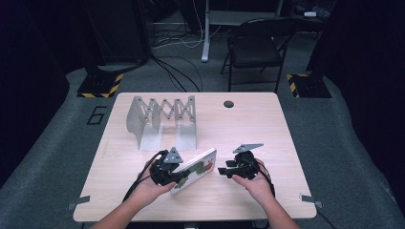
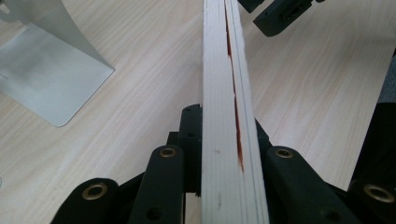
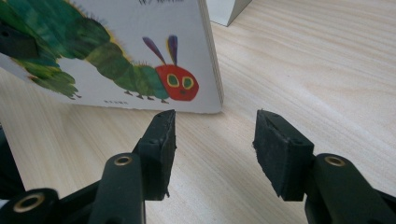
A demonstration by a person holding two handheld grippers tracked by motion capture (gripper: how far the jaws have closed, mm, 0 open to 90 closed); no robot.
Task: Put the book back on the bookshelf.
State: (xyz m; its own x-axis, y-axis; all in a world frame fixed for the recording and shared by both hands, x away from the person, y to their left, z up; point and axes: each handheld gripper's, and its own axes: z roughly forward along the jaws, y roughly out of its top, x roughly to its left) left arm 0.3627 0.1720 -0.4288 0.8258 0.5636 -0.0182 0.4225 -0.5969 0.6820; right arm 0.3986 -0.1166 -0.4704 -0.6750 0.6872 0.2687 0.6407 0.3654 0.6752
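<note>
While the left gripper [image 1: 177, 177] clamps the book [image 1: 198, 168] — right gripper [image 3: 215, 140] jaws stand apart, empty.

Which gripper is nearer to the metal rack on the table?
Left. The left gripper, shut on the book, is just in front of the rack. The right gripper, with open jaws, is farther off to the side.

A wooden table [image 1: 248, 129] is standing on grey carpet.

A metal rack [image 1: 160, 121] is sitting on the table toward its far left, its flat feet lying on the wood. A book [image 1: 196, 169] is resting a lower edge on the near part, tilting up. A round hole [image 1: 229, 104] is showing near the far edge.
</note>
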